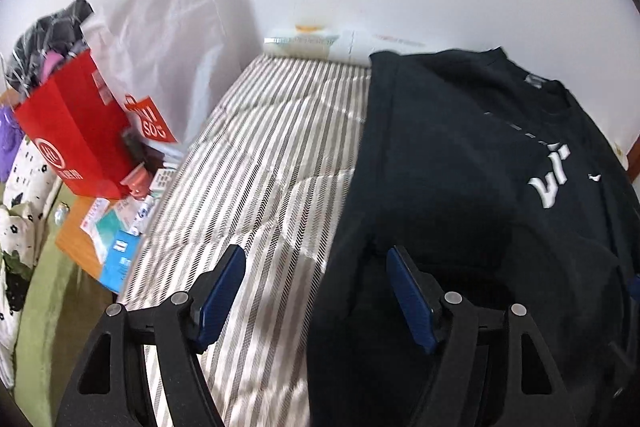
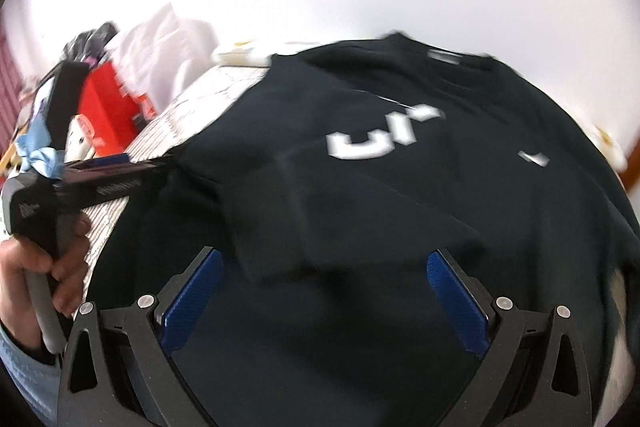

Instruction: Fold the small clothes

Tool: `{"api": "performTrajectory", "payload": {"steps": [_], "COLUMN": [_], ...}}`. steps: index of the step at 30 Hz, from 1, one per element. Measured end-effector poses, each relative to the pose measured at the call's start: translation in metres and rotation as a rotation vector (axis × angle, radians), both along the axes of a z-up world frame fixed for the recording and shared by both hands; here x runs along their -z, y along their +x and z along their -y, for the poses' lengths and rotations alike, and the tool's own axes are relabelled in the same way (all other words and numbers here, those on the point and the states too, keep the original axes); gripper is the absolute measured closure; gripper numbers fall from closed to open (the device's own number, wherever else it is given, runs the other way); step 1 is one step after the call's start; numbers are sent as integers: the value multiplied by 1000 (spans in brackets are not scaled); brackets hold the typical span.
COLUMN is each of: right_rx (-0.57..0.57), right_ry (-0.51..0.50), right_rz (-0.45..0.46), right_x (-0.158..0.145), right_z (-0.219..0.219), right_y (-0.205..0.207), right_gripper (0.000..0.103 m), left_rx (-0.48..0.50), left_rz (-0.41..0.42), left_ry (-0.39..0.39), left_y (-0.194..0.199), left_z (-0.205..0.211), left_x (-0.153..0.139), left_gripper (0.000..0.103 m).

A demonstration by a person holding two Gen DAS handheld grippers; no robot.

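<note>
On striped bed [image 1: 256,155], right side: black t-shirt [image 2: 400,195] flat. Left gripper [image 1: 316,291] at shirt's left edge, jaws wide; right gripper [image 2: 324,291] wide, empty.

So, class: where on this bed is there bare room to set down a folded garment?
The striped bedcover lies bare between the black T-shirt and the bed's left edge. Crowded: the side table beside it, with the red bag and small boxes.
</note>
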State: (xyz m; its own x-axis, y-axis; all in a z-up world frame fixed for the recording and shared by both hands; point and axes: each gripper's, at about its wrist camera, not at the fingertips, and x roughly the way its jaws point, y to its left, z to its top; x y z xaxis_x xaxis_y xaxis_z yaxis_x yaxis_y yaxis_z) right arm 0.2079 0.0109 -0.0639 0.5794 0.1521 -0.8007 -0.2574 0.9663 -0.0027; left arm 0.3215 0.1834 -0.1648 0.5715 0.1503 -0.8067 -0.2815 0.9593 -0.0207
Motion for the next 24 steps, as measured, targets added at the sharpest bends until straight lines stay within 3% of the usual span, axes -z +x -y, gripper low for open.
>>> {"api": "performTrajectory", "payload": {"steps": [3,7,9,13,16,24], "right_rx": [-61,-88,-69,-75,-49,236], "right_ry": [-83,-135,-169,-158,-42,26], "right_rz": [-30,-75,-88,-30,-12,138], "right_x": [22,49,58,44,23,-35], "right_z": [-31,-44,-46,-37,-5,138], "right_y": [22,38,43,42,43,45], "right_gripper": [4,24,30,72,86,88], "left_rx": [-9,-20,-22,-43,-50,-58], "left_rz": [-16,-5,14,24,18,11], "left_ry": [-23,-47,-48,6,18,16], "left_y": [7,5,3,0,1,2], "left_z": [0,2,1,5,5,4], "left_x": [12,19,19,25,25,26], "left_gripper": [32,32,32,27,24,20]}}
